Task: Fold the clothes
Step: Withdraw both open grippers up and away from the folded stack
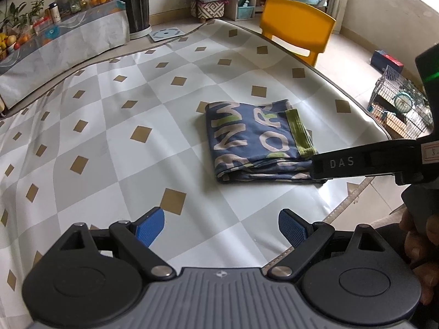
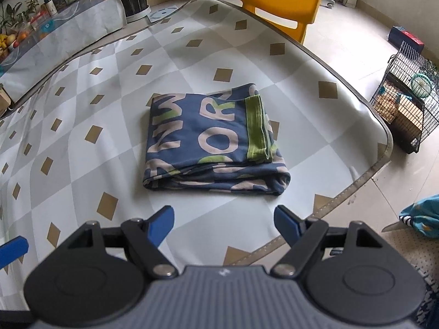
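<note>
Left wrist view
Left gripper (image 1: pixel 221 226): spread wide, nothing between its blue pads, hanging above the table (image 1: pixel 115 148).
Folded garment (image 1: pixel 255 141): navy cloth with pale letters and a green band, a neat rectangle lying flat on the checked cover, at 1 o'clock from the left gripper and well apart from it.
Right gripper's finger: a black bar reaching in from 3 o'clock, its tip over the garment's near right corner; contact unclear.
Yellow chair (image 1: pixel 297 24): at 12 o'clock beyond the table's far edge.

Right wrist view
Right gripper (image 2: pixel 223 226): spread, empty, above bare cover.
Folded garment (image 2: pixel 211 142): at 12 o'clock, near the pads but apart.
Wire cage (image 2: pixel 406 101): on the floor at 2 o'clock.
</note>
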Demonstrator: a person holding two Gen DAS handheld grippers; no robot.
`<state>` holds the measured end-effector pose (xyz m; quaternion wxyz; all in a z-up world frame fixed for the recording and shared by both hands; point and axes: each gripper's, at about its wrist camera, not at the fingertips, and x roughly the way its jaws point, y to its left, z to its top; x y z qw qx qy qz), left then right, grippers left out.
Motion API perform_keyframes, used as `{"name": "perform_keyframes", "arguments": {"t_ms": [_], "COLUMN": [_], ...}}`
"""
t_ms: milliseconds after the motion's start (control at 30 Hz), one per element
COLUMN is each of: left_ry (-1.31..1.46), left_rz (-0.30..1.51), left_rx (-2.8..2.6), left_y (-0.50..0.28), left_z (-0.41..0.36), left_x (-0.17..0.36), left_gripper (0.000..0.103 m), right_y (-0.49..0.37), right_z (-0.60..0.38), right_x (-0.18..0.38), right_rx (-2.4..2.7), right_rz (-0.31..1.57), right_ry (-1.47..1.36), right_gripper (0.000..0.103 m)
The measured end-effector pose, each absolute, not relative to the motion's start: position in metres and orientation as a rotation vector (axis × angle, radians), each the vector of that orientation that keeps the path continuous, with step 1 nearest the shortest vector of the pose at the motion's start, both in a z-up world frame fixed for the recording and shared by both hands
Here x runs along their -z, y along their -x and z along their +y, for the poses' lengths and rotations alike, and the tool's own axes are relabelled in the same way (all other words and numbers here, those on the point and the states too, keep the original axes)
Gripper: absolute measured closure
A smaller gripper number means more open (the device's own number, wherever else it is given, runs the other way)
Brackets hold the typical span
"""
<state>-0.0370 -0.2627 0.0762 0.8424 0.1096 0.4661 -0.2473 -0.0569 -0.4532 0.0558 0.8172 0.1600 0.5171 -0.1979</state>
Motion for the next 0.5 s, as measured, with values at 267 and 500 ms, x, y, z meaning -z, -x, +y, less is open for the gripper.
{"name": "perform_keyframes", "arguments": {"t_ms": [267, 500], "left_ry": [-0.211, -0.226], "left_rz": [0.983, 0.969], "left_rx": [0.504, 0.513], "left_y": [0.0388, 0.0453], "left_z": [-0.2553, -0.2538], "left_x": [-0.0771, -0.0794], "left_gripper": [0.013, 0.013], "right_y": [0.0639, 0.0653], "right_z": [-0.4552, -0.4484], "right_x": [-0.0554, -0.0564], "right_rx": [0.445, 0.44], "right_rz": [1.096, 1.096], "right_ry": [-0.373, -0.342], "right_gripper": [0.024, 0.024]}}
